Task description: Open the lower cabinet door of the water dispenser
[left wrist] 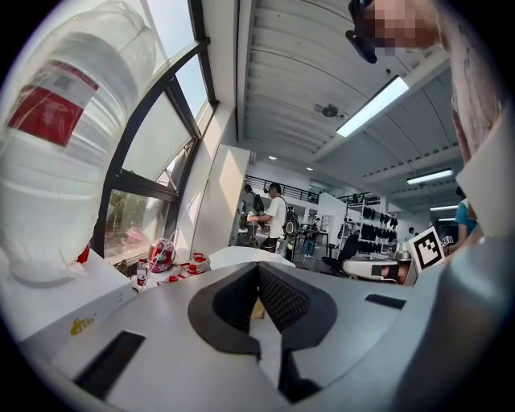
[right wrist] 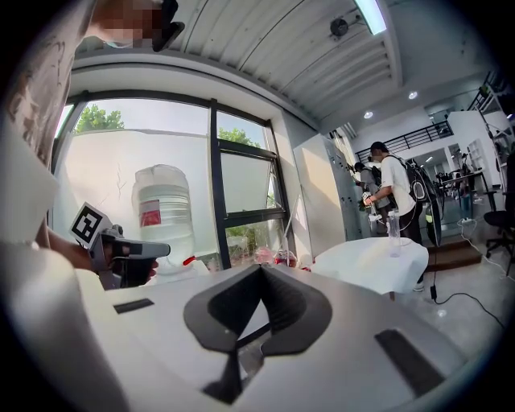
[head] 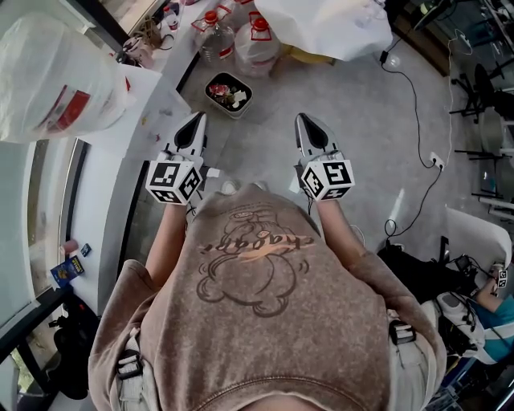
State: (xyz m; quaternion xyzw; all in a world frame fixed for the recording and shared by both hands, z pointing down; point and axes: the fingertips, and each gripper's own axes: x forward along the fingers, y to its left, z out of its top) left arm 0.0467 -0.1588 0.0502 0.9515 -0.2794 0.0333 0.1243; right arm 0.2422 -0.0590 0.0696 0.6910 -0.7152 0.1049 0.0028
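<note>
At my far left the big water bottle point(head: 56, 76) with its red label sits upside down on the water dispenser point(head: 152, 108), whose white top reaches toward me. From the head view the dispenser's front falls away steeply below that top, so I cannot make out the lower cabinet door itself. It would lie low on that body, left of and below my left hand.

My left hand-held gripper point(head: 195, 120) hangs just right of the dispenser's top and points away from me over the floor. Its jaws are pressed together with nothing between them, and its marker cube point(head: 173, 181) sits close to my chest. In its own view the bottle fills the left side and the closed tips face the open room, not the dispenser.

On the floor between and beyond my two hands lies a black tray point(head: 229, 92) of scraps. Farther off stand clear plastic bottles point(head: 257, 40) with red caps.

My right hand-held gripper point(head: 306, 120) is level with the left one and well apart from it. It too is fully closed and empty, its cube point(head: 328, 178) near my chest. Neither one touches the dispenser.

Farther right, a white bag point(head: 321, 24) lies at the far edge, and a thin black cable point(head: 418, 120) runs across the grey floor point(head: 361, 120) to a socket point(head: 436, 160).
</note>
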